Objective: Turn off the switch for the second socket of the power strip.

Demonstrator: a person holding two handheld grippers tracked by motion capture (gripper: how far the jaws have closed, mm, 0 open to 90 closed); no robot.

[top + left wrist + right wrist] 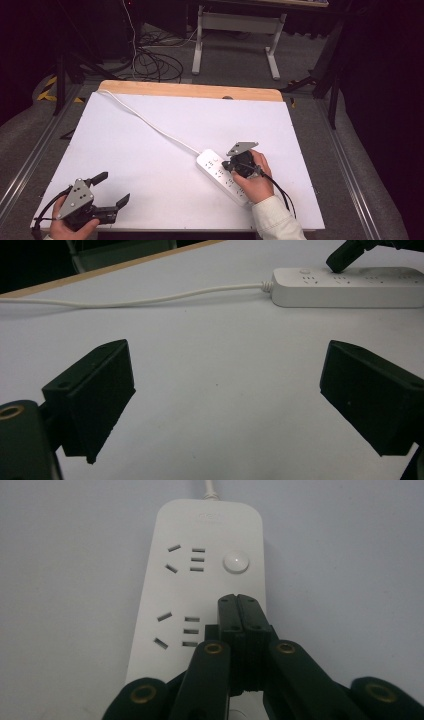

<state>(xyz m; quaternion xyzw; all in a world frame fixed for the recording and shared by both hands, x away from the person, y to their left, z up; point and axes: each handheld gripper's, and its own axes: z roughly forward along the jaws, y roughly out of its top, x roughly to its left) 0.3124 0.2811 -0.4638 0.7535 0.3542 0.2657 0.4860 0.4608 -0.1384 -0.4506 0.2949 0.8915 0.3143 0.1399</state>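
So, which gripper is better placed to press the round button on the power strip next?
The right gripper. Its jaws are shut and sit over the power strip, just short of the round button. The left gripper is open near the table's near left corner, apart from the strip.

A white power strip (222,176) lies at an angle on the white-covered bench (150,150), right of centre; its white cord (150,123) trails to the far-left corner (wooden edge there). Behind, black cables (155,62) coil on grey floor (235,60) beside a white frame's legs (272,55).
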